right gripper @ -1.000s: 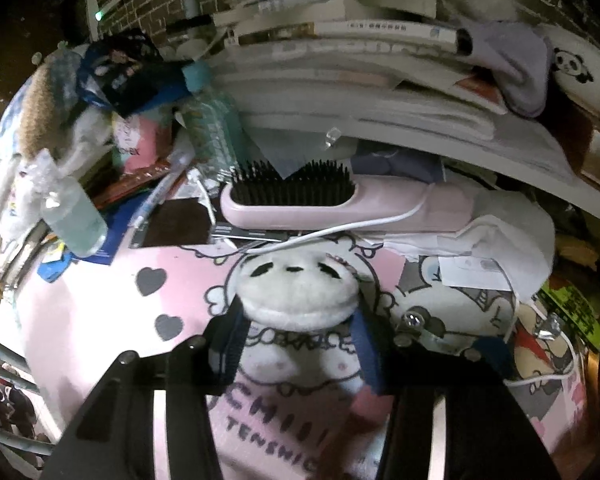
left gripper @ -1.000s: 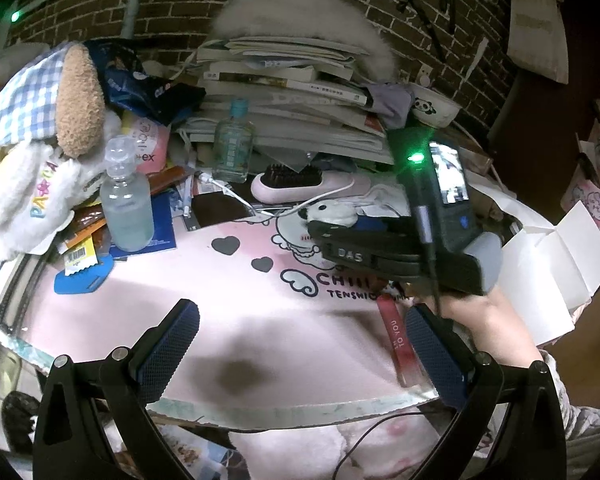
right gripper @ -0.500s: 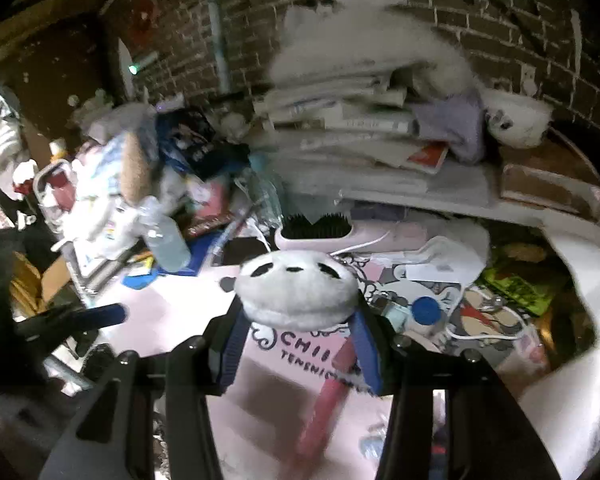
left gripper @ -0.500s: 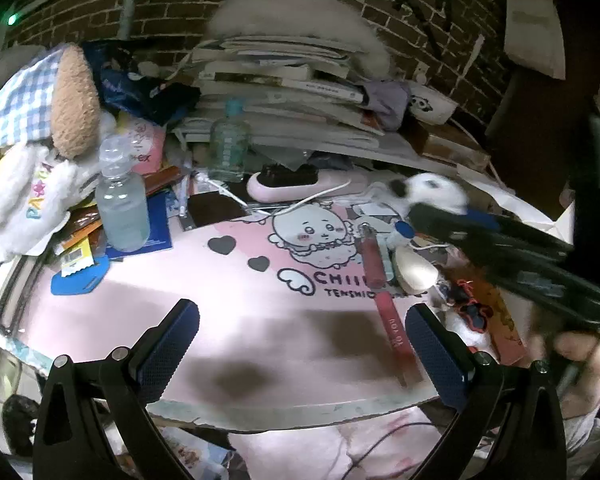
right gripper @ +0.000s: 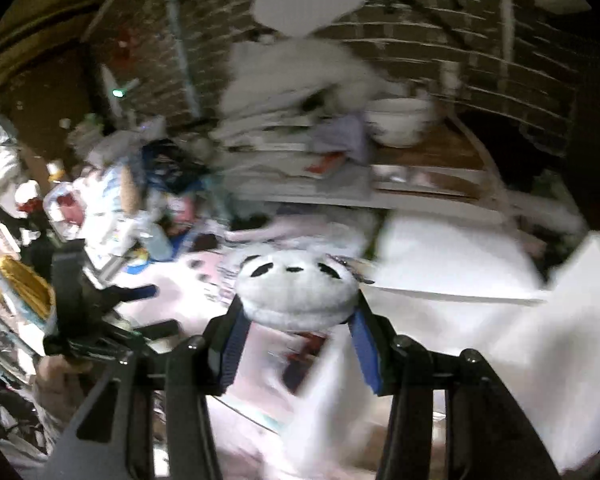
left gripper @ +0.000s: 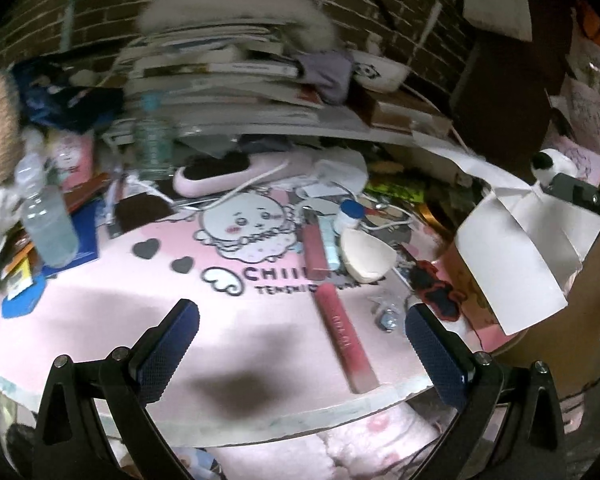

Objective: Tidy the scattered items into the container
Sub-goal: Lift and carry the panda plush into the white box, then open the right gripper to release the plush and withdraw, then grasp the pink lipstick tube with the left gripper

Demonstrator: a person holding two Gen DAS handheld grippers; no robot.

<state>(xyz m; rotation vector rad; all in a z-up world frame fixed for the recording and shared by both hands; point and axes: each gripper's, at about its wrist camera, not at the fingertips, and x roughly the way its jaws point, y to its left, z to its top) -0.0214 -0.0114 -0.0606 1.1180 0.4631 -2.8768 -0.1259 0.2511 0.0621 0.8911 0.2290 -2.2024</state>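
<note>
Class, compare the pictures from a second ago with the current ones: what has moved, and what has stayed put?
The right gripper, shut on the white panda plush throughout, lifted it off the pink mat and swung it right, over the white paper flaps by the cardboard box. The left gripper stays open above the mat; the pink tubes and bottles haven't moved.
</note>
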